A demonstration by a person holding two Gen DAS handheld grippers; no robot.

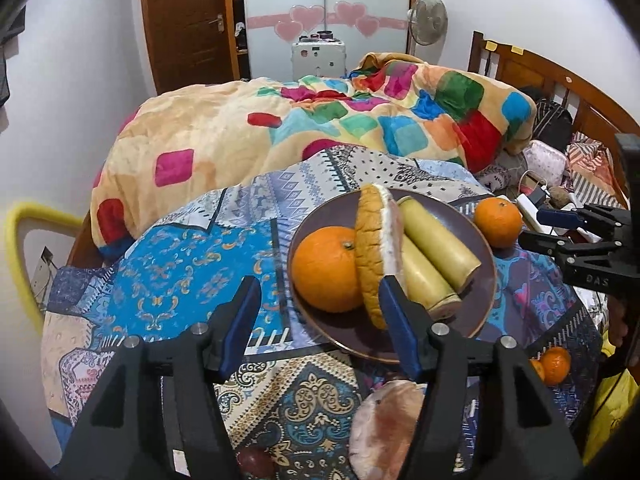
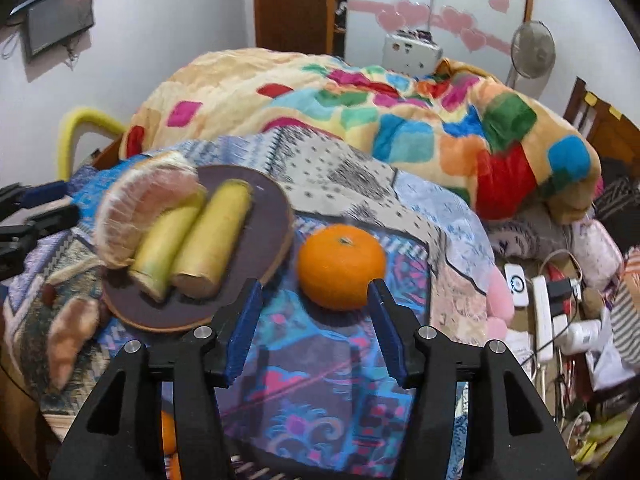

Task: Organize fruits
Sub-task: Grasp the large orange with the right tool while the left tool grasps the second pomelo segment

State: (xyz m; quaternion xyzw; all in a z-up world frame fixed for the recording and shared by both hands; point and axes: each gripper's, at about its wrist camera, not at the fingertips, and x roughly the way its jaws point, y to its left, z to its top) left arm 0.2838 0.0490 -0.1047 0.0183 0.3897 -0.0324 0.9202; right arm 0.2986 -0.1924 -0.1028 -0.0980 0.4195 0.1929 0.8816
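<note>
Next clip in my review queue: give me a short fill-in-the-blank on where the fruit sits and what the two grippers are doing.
1. The brown plate holds one orange, a pomelo wedge and ____ pale yellow cane pieces.
2. The loose orange beside the plate rests on the ____.
3. The right gripper is open, its fingers aimed at the loose ____.
4. The left gripper holds ____.

Missing words: two; patterned cloth; orange; nothing
</note>
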